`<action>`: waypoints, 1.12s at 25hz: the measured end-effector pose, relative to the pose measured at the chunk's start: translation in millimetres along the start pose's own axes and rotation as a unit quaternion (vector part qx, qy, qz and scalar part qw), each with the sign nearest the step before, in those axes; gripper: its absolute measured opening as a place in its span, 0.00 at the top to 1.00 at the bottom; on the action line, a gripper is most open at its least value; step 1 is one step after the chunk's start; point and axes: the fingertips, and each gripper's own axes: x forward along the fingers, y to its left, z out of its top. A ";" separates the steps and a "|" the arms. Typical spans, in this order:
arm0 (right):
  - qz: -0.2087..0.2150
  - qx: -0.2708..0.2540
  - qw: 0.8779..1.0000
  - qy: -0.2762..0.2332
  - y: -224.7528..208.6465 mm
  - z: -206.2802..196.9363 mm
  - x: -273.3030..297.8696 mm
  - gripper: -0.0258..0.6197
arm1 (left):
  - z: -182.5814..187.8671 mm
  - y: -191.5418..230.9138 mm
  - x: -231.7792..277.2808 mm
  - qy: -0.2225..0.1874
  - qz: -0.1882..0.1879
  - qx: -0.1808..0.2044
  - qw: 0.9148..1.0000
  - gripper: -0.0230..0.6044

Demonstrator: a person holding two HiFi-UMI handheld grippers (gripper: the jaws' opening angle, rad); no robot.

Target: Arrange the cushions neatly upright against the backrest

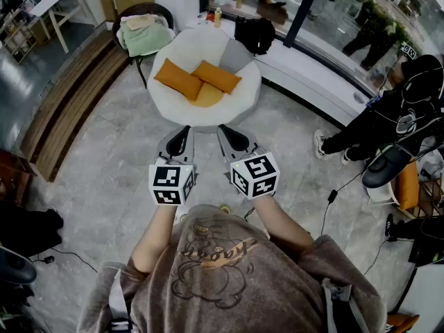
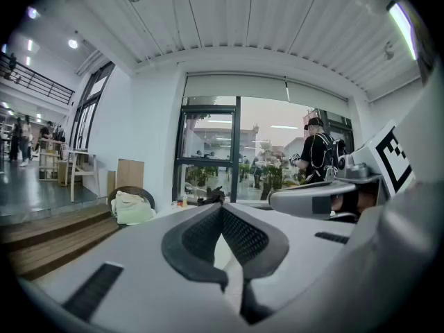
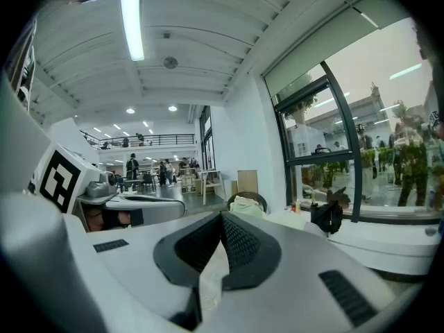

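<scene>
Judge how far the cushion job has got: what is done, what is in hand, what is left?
Done: nothing certain; the grey cushion may already be propped at the back of the chair. In hand: nothing; left claw and right claw are shut, empty, short of the chair. Left: stand up the orange cushions, which lie flat on the seat.

Head view overhead; gripper views level

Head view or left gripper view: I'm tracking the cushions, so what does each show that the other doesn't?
Head view only: orange cushions lying on the white seat. Left gripper view only: the ceiling, and the left tool up close, jaws shut with nothing between them. Both: the right tool and the green cloth.
</scene>
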 end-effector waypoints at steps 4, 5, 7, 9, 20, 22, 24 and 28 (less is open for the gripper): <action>0.006 0.001 1.000 0.004 -5.9 0.1 -2.3 0.93 | 1.5 -7.6 7.1 0.003 -0.003 0.003 1.000 0.95; 0.008 0.004 1.000 0.005 -7.7 -0.5 -2.7 0.93 | 1.4 -9.6 9.5 0.004 -0.004 0.003 1.000 0.95; 0.012 0.008 1.000 0.003 -11.3 -1.4 -4.5 0.93 | 0.5 -13.6 13.5 0.005 -0.004 0.006 1.000 0.95; 0.015 0.009 1.000 0.001 -15.6 -0.9 -8.4 0.93 | -0.2 -17.4 16.0 0.007 -0.002 0.008 1.000 0.96; 0.031 0.009 0.999 -0.003 -58.5 -3.1 -38.2 0.93 | -4.8 -40.2 25.7 0.006 0.025 0.006 1.000 0.96; 0.030 0.016 0.999 -0.004 -62.7 -2.9 -40.6 0.93 | -3.6 -42.7 26.8 0.007 0.027 0.004 1.000 0.95; 0.030 0.019 0.999 -0.005 -64.5 -4.2 -39.3 0.93 | -4.2 -42.0 28.9 0.007 0.028 0.003 1.000 0.95; 0.028 0.018 0.999 -0.010 -69.9 -8.2 -33.6 0.93 | -9.3 -40.4 40.0 0.008 0.025 0.009 1.000 0.95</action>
